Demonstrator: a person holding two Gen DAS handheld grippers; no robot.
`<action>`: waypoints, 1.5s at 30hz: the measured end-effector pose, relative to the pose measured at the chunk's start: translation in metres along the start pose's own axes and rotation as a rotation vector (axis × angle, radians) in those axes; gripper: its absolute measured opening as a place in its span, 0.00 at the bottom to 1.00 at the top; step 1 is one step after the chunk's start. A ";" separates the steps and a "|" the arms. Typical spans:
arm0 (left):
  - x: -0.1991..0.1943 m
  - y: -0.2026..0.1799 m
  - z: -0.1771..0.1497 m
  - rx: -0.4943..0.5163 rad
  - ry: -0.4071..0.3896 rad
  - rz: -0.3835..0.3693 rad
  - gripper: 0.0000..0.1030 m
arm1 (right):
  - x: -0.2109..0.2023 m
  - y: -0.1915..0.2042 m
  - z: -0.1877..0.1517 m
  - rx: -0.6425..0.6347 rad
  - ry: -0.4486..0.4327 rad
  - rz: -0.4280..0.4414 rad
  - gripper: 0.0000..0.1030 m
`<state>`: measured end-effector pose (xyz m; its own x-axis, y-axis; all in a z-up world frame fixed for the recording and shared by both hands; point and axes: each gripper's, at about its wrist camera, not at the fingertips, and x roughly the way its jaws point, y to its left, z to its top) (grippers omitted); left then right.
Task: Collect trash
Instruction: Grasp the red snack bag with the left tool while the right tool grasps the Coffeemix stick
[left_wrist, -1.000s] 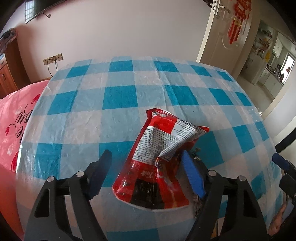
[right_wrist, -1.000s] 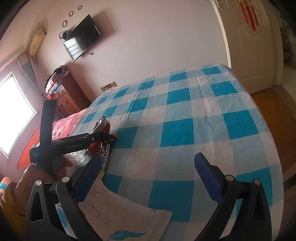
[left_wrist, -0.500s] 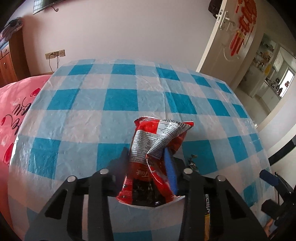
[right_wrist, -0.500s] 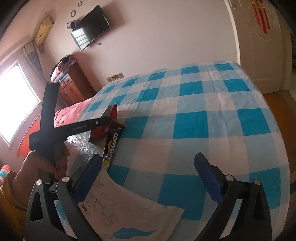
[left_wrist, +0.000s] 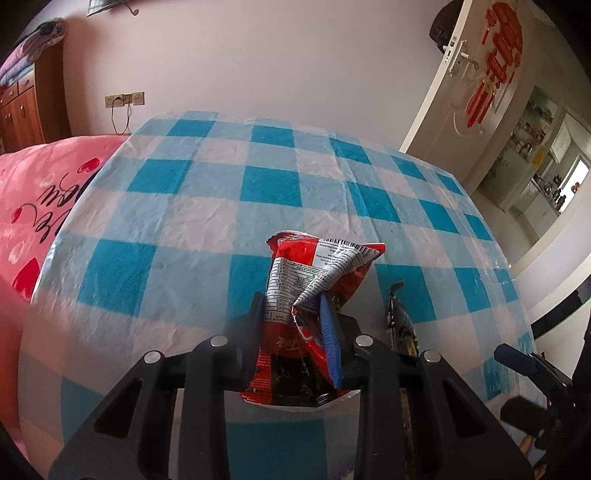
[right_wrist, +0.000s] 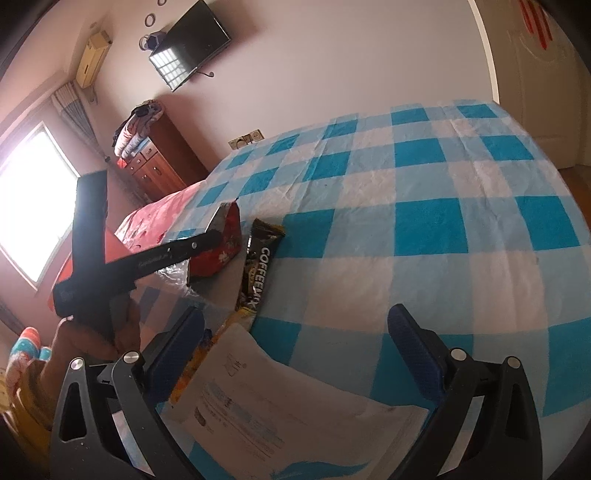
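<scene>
Left wrist view is showing me pinching the red snack wrapper (left_wrist: 314, 295) in my left gripper (left_wrist: 295, 325) at six o'clock for lifting off the table (left_wrist: 207, 218), while my right gripper (right_wrist: 295, 347) is hanging wide over the white pouch (right_wrist: 280, 406).

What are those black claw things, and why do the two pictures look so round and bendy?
They are hand-held grabbers. A person holds one in each hand, and each carries a wide-eyed camera that bends the picture. The left gripper has pinched a red snack wrapper. The right gripper is open, above a white packet. Between them a black coffee sachet lies on the blue checked tablecloth. In the right picture you can see the left grabber from the side.
</scene>
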<state>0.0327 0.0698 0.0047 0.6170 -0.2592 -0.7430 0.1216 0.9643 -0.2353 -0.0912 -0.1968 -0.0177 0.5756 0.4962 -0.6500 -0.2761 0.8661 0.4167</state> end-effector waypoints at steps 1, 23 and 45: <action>-0.001 0.002 -0.001 -0.005 -0.002 -0.002 0.30 | 0.001 0.001 0.001 0.000 0.001 0.001 0.96; -0.049 0.060 -0.033 -0.060 -0.053 -0.039 0.25 | 0.051 0.039 0.028 -0.043 0.088 -0.022 0.63; -0.046 0.076 -0.040 -0.039 -0.009 -0.101 0.47 | 0.090 0.070 0.034 -0.164 0.153 -0.203 0.25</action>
<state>-0.0172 0.1529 -0.0043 0.6100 -0.3540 -0.7089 0.1534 0.9305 -0.3327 -0.0323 -0.0934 -0.0259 0.5128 0.3044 -0.8027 -0.2951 0.9406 0.1682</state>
